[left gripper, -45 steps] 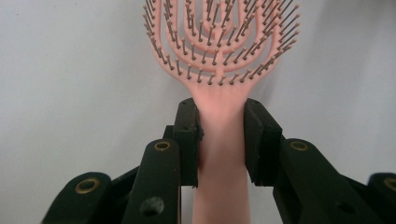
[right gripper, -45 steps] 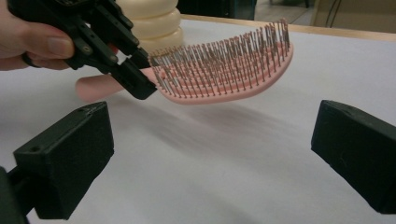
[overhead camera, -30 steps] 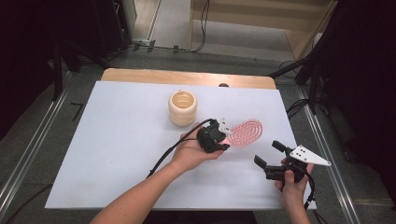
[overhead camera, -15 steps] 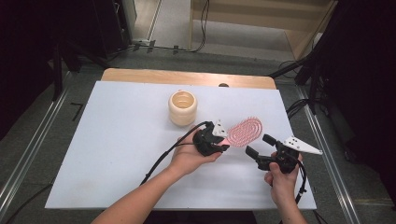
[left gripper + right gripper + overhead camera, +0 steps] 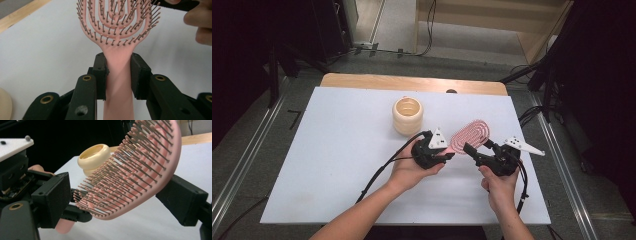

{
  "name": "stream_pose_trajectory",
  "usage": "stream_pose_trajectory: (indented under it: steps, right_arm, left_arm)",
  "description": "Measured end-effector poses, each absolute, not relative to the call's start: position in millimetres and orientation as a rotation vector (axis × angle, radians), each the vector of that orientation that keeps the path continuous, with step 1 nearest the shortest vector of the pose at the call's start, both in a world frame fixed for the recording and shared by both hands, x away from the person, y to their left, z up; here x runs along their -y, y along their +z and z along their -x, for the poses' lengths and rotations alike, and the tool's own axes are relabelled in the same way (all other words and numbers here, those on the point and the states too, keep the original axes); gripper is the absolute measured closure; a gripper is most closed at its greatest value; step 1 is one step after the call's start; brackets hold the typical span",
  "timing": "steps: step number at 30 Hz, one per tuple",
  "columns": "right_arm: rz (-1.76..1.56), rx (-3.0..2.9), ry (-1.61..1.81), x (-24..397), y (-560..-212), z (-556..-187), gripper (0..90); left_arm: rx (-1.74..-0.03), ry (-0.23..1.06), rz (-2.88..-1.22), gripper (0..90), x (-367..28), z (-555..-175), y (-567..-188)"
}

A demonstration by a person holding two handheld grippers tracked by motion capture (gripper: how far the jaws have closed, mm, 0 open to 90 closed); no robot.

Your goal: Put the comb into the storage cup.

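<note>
White tabletop point(image 5: 337, 150), dark room. Left hand-held gripper point(image 5: 119, 72) pinches the pink hairbrush point(image 5: 469, 135) by its handle, held above the tabletop near the cream cup point(image 5: 407, 115). Right hand-held gripper point(image 5: 120, 202), jaws spread but just closing, straddles the brush head (pads not touching). Risk: bristles snag, twisting the brush loose.

Brush point(image 5: 117, 27) head top was cut off by upper edge in left gripper view; handle end ran out at bottom edge betw. the jaws. In right gripper view the head's far end left the frame top right; handle mostly hid behind near jaw, only a pink stub below it. Cup point(image 5: 94, 158) lower part sat behind the bristles. In high view, right gripper point(image 5: 478, 149) tips overlapped brush head; contact couldn't be told.
</note>
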State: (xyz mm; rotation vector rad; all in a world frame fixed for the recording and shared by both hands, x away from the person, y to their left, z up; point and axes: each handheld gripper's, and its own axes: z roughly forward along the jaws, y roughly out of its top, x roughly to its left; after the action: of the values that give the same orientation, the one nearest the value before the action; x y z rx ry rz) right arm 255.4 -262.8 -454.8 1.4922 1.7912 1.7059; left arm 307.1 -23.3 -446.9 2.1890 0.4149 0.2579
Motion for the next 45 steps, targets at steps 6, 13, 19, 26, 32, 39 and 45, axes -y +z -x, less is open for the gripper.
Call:
stream_pose_trajectory:
  steps: [6,13,19,26,32,39,45]
  right_arm:
    - [-1.584,-1.741,1.751,256.2,-452.4,-264.1,24.5]
    - [-1.602,-1.743,1.774,246.4,-448.7,-270.0,31.9]
    - [-1.633,-1.725,1.824,241.9,-448.5,-274.3,41.6]
    - [-1.644,-1.717,1.895,242.7,-450.3,-276.3,53.1]
    - [-1.625,-1.732,2.02,247.6,-451.6,-277.7,60.6]
    - [-1.494,-1.788,1.957,239.7,-446.2,-272.5,61.2]
    - [-1.421,-1.813,1.923,235.7,-440.2,-269.5,61.2]
  left_arm:
    - [-0.42,0.283,-2.147,70.3,16.3,-305.3,-445.4]
    - [-0.427,0.294,-2.123,70.2,13.8,-304.4,-447.1]
    - [-0.429,0.316,-2.098,70.2,12.1,-302.7,-449.1]
    - [-0.431,0.313,-2.082,70.1,10.2,-302.0,-450.7]
    - [-0.428,0.319,-2.086,69.8,9.6,-301.0,-454.2]
    - [-0.467,0.288,-2.035,33.4,4.7,-299.3,-453.9]
    - [-0.502,0.257,-2.01,25.0,-4.6,-297.8,-452.7]
